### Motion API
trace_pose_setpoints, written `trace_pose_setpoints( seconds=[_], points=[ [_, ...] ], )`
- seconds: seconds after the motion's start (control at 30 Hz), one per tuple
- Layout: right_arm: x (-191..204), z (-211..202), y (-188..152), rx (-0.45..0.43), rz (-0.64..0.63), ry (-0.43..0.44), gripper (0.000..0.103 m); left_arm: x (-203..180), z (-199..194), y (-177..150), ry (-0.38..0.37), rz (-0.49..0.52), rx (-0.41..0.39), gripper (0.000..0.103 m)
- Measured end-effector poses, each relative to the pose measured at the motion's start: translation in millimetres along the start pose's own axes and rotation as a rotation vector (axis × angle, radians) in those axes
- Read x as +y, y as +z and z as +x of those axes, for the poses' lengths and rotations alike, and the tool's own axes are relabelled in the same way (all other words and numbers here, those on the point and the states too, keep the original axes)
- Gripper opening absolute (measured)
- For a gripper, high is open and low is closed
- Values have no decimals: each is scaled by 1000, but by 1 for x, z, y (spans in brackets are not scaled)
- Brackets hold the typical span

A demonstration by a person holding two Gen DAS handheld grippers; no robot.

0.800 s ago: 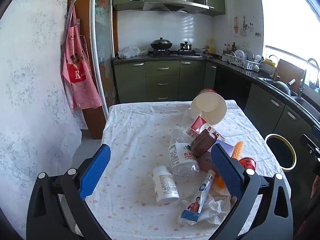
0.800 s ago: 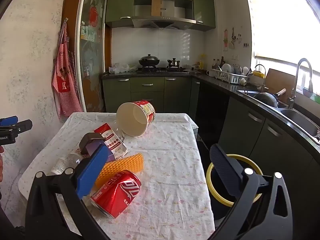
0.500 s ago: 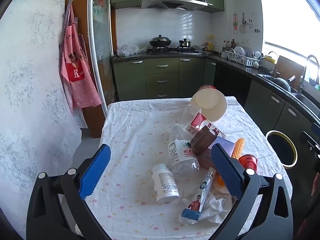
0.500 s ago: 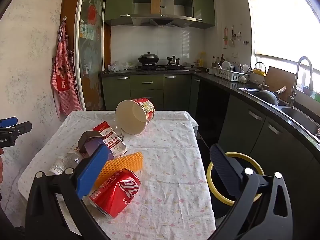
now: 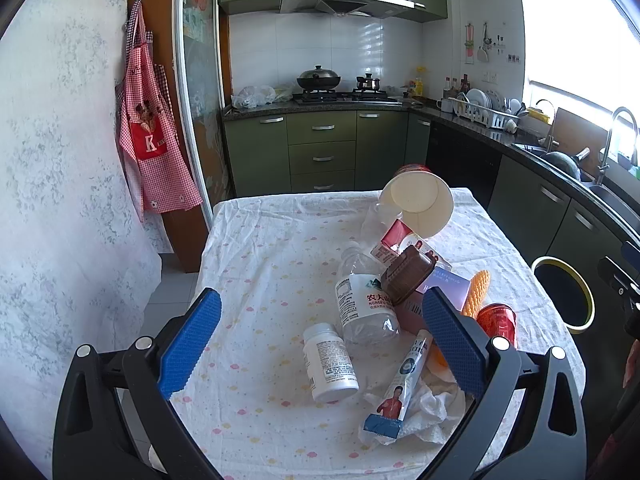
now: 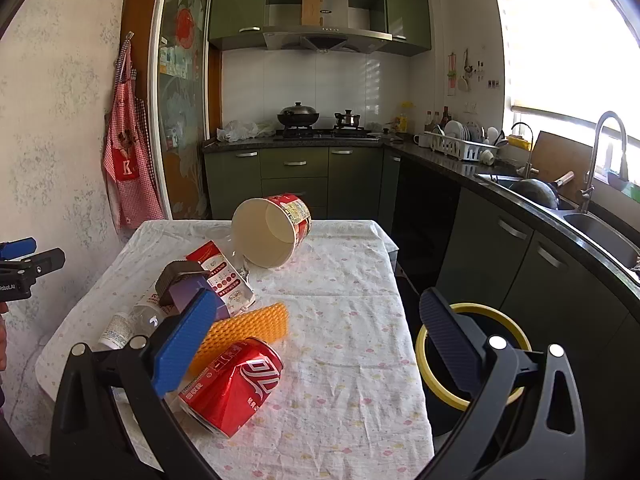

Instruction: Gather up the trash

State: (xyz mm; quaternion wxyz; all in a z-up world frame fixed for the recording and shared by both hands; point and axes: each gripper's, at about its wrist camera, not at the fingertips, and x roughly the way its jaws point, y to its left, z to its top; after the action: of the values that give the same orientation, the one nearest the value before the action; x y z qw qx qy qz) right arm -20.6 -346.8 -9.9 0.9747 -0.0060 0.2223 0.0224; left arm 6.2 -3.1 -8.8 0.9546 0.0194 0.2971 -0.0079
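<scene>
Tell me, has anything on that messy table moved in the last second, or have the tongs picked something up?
Nothing was picked up or let go. Both views crept slightly closer to the table. The left tongs and right tongs stay wide open and empty; the red can, paper cup and white pill bottle lie where they were.
</scene>
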Motion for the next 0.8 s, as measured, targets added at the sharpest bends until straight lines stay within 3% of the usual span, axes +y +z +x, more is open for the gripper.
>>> trace_pose_setpoints(
  seconds=[0.8],
  points=[
    [3,9,-4,18,-2,3,97,-1,7,-4,-3,0,17,99]
  ],
)
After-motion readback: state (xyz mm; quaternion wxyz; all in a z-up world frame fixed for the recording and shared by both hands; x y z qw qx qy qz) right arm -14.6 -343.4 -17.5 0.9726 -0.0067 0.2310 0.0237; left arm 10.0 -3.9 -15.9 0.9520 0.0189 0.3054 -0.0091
